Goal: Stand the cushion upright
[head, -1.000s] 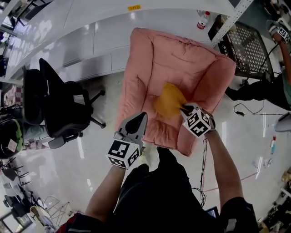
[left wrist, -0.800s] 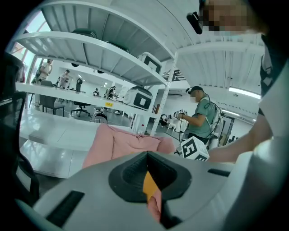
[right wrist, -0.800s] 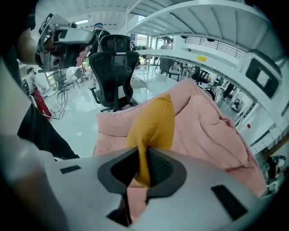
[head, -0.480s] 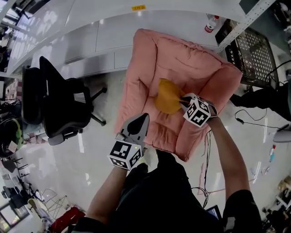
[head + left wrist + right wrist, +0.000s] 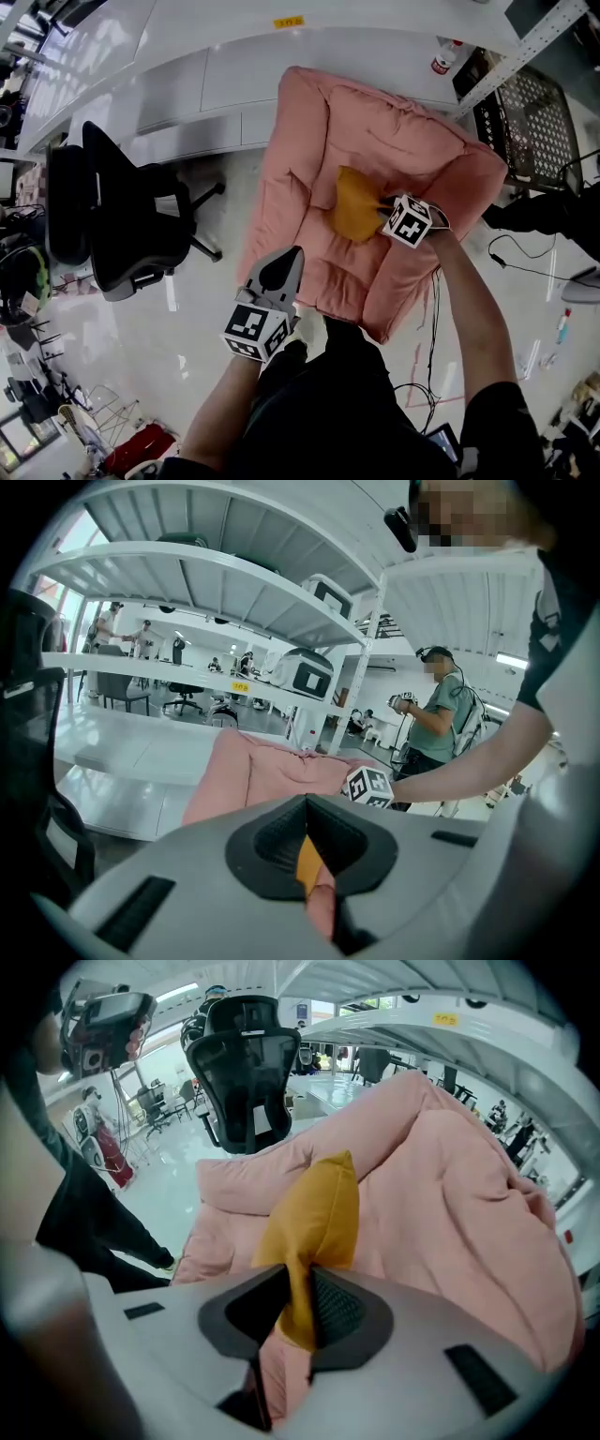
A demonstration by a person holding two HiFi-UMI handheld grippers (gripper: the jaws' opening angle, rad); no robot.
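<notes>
Gripping the yellow cushion by a corner inside the pink lounger with right tool, jaws just easing apart; left tool clenched empty by lounger's front.

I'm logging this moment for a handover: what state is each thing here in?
cushion: up on edge on the sofa seat, one corner gripped.
right gripper: pinching that corner; its jaws have just been opening.
left gripper: shut, holding nothing.
pink sofa: on the floor, arms raised.
office chair: upright, unoccupied.
bottle: standing upright.
</notes>
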